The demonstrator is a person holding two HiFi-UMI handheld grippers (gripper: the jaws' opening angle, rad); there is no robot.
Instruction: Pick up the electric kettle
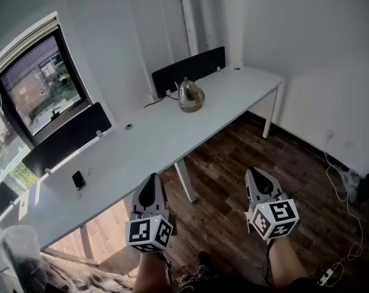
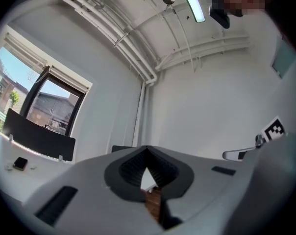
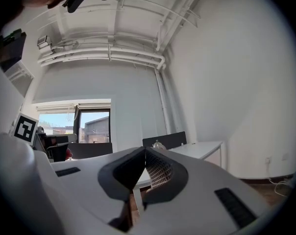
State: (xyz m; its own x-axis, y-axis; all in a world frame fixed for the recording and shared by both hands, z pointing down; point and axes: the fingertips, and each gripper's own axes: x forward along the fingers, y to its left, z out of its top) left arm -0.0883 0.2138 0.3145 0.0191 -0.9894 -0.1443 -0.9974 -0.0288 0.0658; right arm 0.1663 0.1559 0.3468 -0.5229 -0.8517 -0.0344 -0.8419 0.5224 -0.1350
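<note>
The electric kettle [image 1: 190, 96], shiny steel with a dark handle, stands on the long white desk [image 1: 142, 145] near its far edge, in front of a black divider panel. In the right gripper view the kettle [image 3: 158, 144] shows small and distant just above the jaws. Both grippers hover over the wooden floor on the near side of the desk, well short of the kettle. My left gripper [image 1: 150, 180] is shut and empty, tips meeting [image 2: 147, 149]. My right gripper [image 1: 256, 173] is also shut with nothing in it [image 3: 144, 150]. The left gripper view does not show the kettle.
Two black divider panels [image 1: 189, 71] [image 1: 65, 140] stand along the desk's back edge. A small black device [image 1: 78, 179] lies on the desk's left part. A window [image 1: 41, 81] is at the left. White cables [image 1: 343, 188] trail on the floor at right.
</note>
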